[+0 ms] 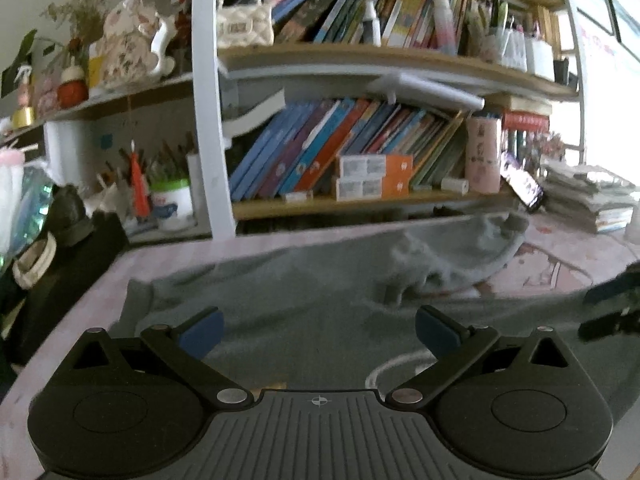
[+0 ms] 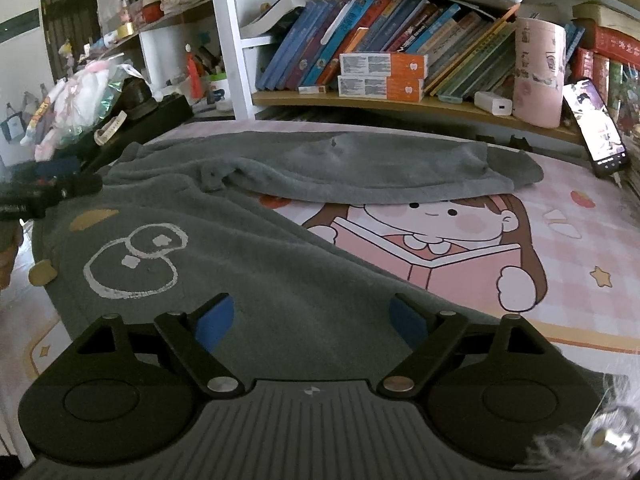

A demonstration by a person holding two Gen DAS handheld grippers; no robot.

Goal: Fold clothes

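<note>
A grey fleece top [image 2: 248,256] with a white outline drawing and tan patches lies spread on the desk, one sleeve [image 2: 360,168] stretched across the back. My right gripper [image 2: 312,320] hovers open just above its lower body, nothing between the blue pads. My left gripper [image 1: 318,330] also stands open over the same grey top [image 1: 304,300], blurred in the left wrist view. The left gripper [image 2: 44,192] shows at the left edge of the right wrist view; the right gripper [image 1: 612,304] shows at the right edge of the left wrist view.
A pink cartoon desk mat [image 2: 480,248] covers the table. Behind it a bookshelf [image 2: 400,100] holds leaning books, orange boxes and a pink cup [image 2: 538,76]. A phone [image 2: 600,128] leans at the right. Black items and clutter [image 2: 140,112] crowd the left side.
</note>
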